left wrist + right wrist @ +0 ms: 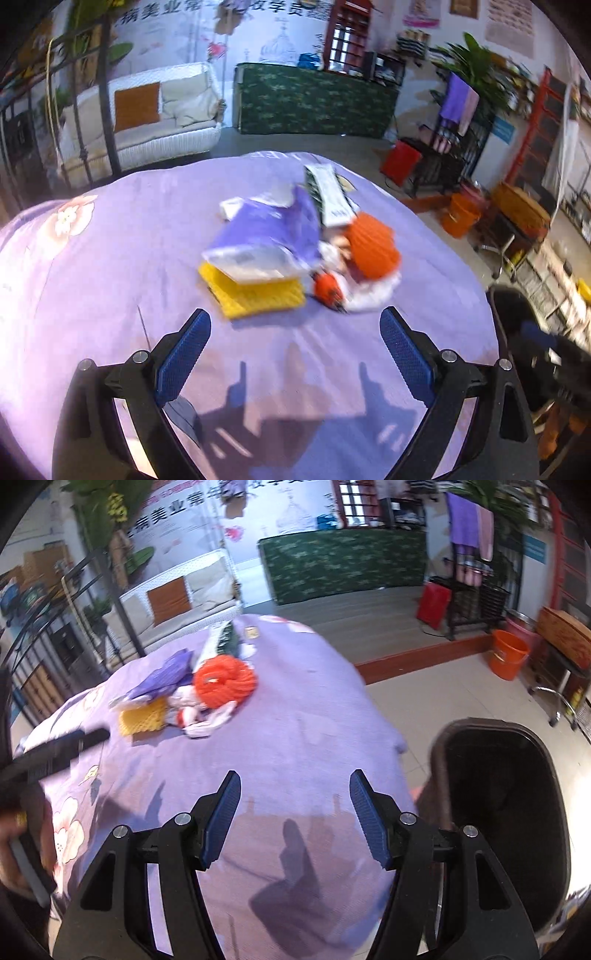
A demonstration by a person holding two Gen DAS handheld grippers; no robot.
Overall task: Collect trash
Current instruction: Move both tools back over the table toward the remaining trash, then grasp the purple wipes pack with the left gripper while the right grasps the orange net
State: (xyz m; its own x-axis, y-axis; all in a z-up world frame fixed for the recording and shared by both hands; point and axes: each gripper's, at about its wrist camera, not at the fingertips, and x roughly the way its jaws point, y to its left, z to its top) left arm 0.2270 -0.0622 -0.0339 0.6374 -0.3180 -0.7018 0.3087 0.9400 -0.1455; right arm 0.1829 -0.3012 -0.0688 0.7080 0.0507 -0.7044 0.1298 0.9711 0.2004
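Note:
A pile of trash lies on the purple floral tablecloth (110, 266): a purple wrapper (269, 229), a yellow foam net (255, 295), an orange foam net (373, 245), a white bag (369, 291), a small orange piece (327, 290) and a green-and-white packet (328, 192). My left gripper (295, 321) is open and empty, just short of the pile. My right gripper (295, 786) is open and empty over the cloth (295, 720), well short of the pile: orange net (225, 681), yellow net (142, 716), purple wrapper (162, 679). A black bin (506, 812) stands at the table's right.
The left gripper's black finger (59, 753) reaches in at the right wrist view's left. On the floor beyond are an orange bucket (508, 659), a red box (434, 603), a black rack (476, 594), a white sofa (147, 118) and a green-covered counter (314, 99).

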